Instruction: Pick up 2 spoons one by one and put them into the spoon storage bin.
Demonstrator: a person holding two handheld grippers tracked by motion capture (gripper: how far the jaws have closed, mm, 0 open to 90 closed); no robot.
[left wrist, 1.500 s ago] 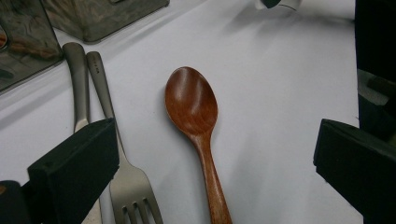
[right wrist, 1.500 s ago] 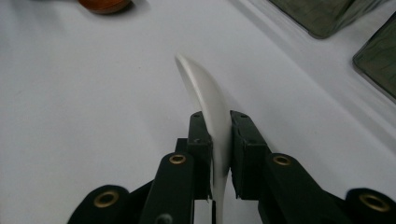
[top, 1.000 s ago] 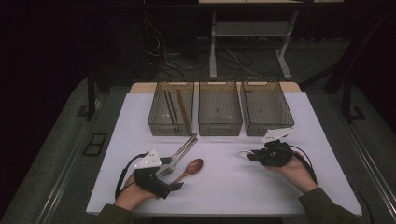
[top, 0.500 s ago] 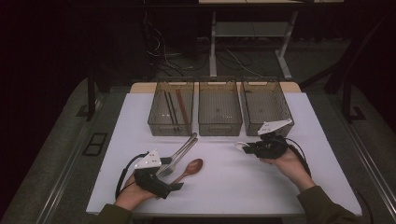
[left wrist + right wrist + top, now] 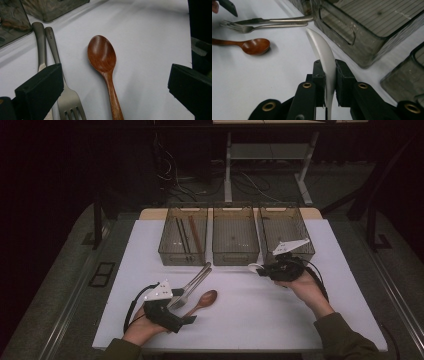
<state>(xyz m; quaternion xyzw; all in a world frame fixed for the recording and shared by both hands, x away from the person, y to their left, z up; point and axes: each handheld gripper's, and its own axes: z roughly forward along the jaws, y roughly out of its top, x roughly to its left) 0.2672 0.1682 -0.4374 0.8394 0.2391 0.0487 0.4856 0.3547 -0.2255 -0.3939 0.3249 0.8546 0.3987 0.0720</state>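
Observation:
A brown wooden spoon (image 5: 202, 301) (image 5: 103, 62) lies on the white table, bowl pointing away from me, between the wide-open jaws of my left gripper (image 5: 184, 312) (image 5: 115, 87). Two metal forks (image 5: 194, 281) (image 5: 53, 75) lie side by side just left of it. My right gripper (image 5: 261, 270) (image 5: 327, 72) is shut on a white spoon (image 5: 323, 57) (image 5: 253, 267), held on edge above the table in front of the middle bin (image 5: 235, 237).
Three clear bins stand in a row at the back: the left bin (image 5: 183, 239) holds chopsticks, the right bin (image 5: 285, 232) sits just behind my right hand. White table (image 5: 250, 315) has free room in the front centre.
My right gripper has lifted and shifted left toward the middle bin with the white spoon in it. The left gripper has stayed over the wooden spoon.

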